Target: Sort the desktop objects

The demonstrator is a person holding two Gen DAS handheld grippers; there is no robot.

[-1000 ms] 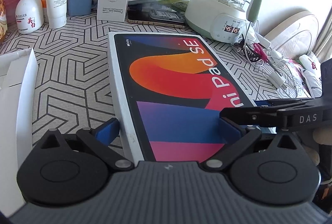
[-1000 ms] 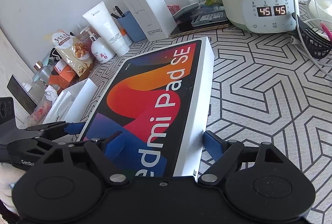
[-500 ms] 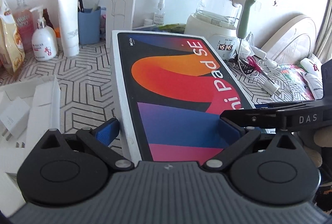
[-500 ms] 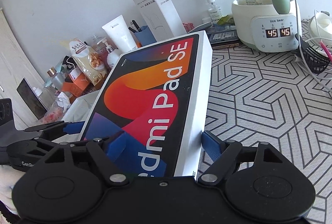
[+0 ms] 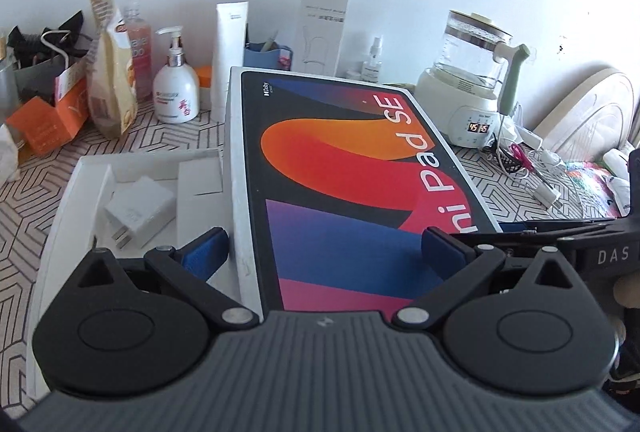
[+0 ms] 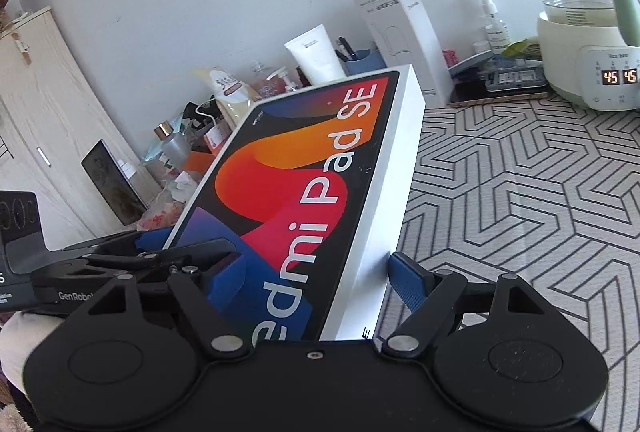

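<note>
While both are gripping it, the left gripper [image 5: 322, 244] and right gripper [image 6: 312, 282] are each clamping the tablet box [image 5: 352, 184] off the patterned table [image 6: 520, 192]

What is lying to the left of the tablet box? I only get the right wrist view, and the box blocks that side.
Observer: An open white tray lies there, left of the tablet box.
Operator: Is anything inside it?
Observer: Yes, a white charger lies flat in it.
Operator: And on the other side, by the kettle?
Observer: Pink-handled scissors lie by its base, on the right.
</note>
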